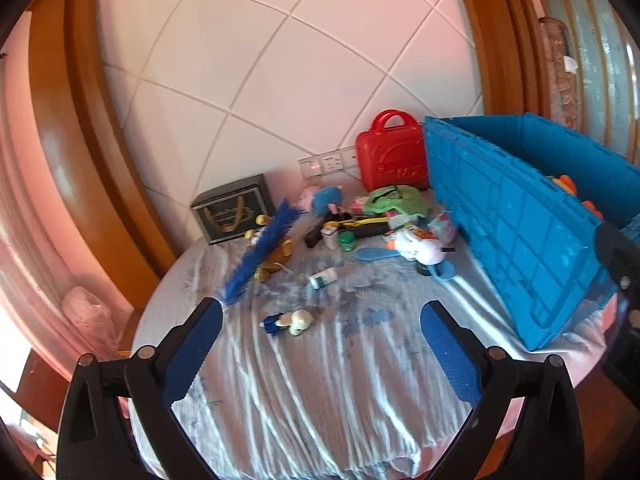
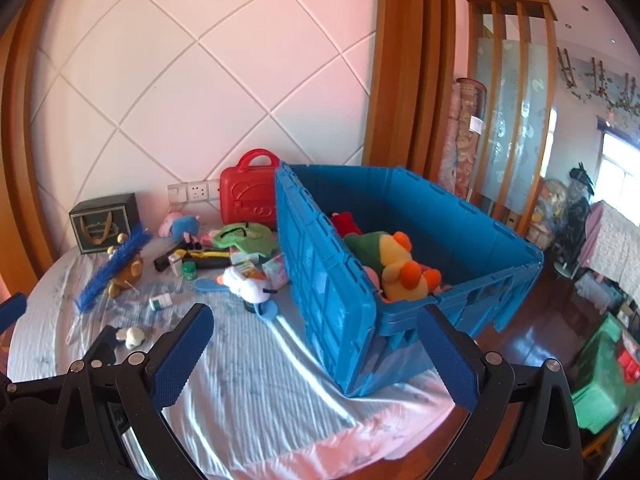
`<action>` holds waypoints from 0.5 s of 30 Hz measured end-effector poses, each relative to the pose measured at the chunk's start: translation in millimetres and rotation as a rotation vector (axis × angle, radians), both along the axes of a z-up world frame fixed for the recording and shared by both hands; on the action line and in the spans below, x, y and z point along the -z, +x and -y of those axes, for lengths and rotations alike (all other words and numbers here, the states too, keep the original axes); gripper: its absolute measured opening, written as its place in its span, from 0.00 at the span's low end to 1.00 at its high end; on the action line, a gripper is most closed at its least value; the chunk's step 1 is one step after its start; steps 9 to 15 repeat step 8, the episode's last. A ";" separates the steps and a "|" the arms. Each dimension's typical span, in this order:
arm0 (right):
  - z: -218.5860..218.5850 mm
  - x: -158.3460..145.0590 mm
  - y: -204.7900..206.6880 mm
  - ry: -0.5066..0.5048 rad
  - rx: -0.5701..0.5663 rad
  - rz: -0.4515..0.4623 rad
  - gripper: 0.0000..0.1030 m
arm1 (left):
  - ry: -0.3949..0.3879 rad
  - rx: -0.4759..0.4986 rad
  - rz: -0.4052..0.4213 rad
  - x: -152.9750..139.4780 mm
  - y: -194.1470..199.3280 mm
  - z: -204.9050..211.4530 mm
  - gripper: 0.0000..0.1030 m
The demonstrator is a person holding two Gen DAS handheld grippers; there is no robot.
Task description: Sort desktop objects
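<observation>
Small plush figure (image 1: 294,321) before toy clutter (image 1: 360,220)

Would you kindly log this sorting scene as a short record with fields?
surface: table under a pale cloth
bin: blue crate, open, right side
in bin: plush toys, topmost yellow-orange one
unsorted: blue brush, small doll, white bottle, red case, dark box
left gripper: open, empty
right gripper: open, empty

White diamond-panelled wall (image 2: 192,92) framed by wood trim (image 2: 408,64); dark wooden floor (image 2: 536,332) seen, window (image 2: 618,168) brightly lit.
</observation>
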State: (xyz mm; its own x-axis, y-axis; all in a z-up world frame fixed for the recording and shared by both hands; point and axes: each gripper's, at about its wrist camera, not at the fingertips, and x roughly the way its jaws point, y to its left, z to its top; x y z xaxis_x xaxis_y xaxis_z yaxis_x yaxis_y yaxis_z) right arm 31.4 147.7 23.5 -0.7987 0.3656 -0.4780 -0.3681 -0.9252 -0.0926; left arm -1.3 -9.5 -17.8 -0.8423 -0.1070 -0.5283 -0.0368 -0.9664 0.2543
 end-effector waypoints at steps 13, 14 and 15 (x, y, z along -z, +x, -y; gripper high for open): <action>15.8 -3.7 -11.5 0.042 -0.031 0.022 1.00 | -0.072 -0.242 -0.039 -1.3 -10.1 24.4 1.00; 15.8 -3.7 -11.5 0.042 -0.031 0.022 1.00 | -0.072 -0.242 -0.039 -1.3 -10.1 24.4 1.00; 15.8 -3.7 -11.5 0.042 -0.031 0.022 1.00 | -0.072 -0.242 -0.039 -1.3 -10.1 24.4 1.00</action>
